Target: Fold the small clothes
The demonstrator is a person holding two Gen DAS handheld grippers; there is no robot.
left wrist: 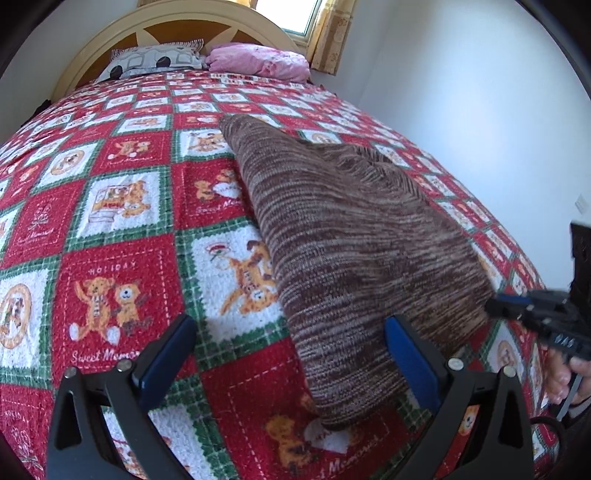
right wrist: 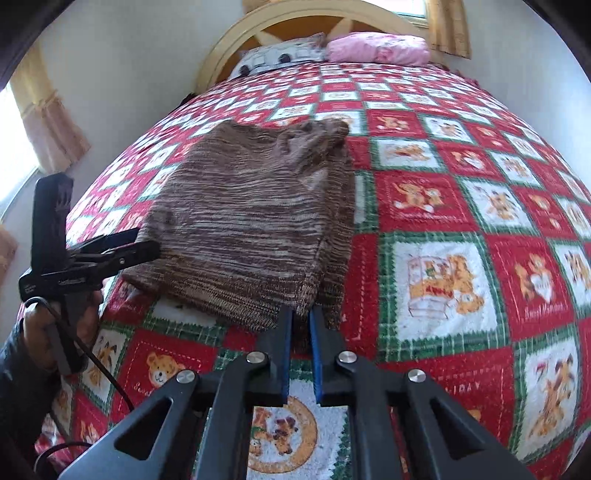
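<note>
Brown knit garment [right wrist: 255, 221] lying partly folded on the red teddy-bear quilt [right wrist: 443, 206], long axis toward the headboard [right wrist: 229, 48]. Right gripper [right wrist: 301, 325] clenched on the near corner; left gripper [left wrist: 291, 339] spread wide, beside the near edge, holding nothing. Beyond, pink pillow [right wrist: 380, 48], nothing obstructing.

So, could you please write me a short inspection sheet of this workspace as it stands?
Surface: red, white and green teddy-bear patchwork bedspread, lying flat.
Job's things: brown striped knitted garment, partly folded.
Clutter: nothing seen.
Grippers: left hand-held gripper open beside the garment's edge; right hand-held gripper shut on its near corner.
Cables: thin black cable at the left hand-held gripper.
Surroundings: pink pillow, patterned grey pillow, cream arched headboard, yellow curtains, white wall.
</note>
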